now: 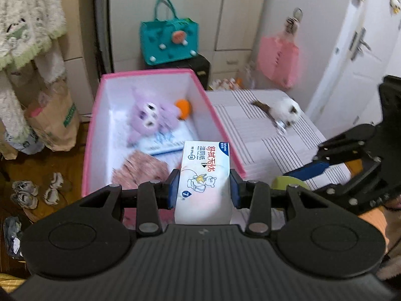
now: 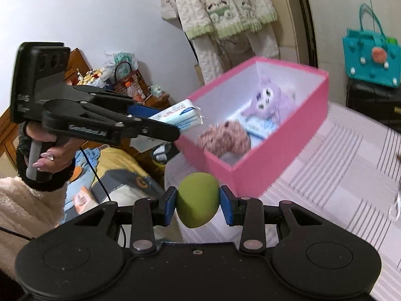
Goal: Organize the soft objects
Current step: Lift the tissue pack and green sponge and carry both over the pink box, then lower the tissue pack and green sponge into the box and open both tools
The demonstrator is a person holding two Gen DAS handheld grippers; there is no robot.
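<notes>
My left gripper [image 1: 204, 188] is clamped on a pack of wet wipes [image 1: 203, 175], both blue pads pressed flat to its sides; it hangs over the near rim of the pink box [image 1: 225, 123]. My right gripper [image 2: 198, 205] is clamped on a green foam ball [image 2: 197, 199], above the striped bedcover [image 2: 338, 170], just short of the box.

Inside the box: purple plush [image 1: 149, 118], pinkish fuzzy item [image 1: 140, 170], flat blue-and-white packet [image 1: 165, 141].

Left view only: an orange plush [image 1: 184, 107] in the box's far corner, a white-and-brown plush [image 1: 283, 113] on the bedcover.

Right view only: my left hand [image 2: 47, 150] around the grip, fuzzy cream sleeve [image 2: 22, 200].
</notes>
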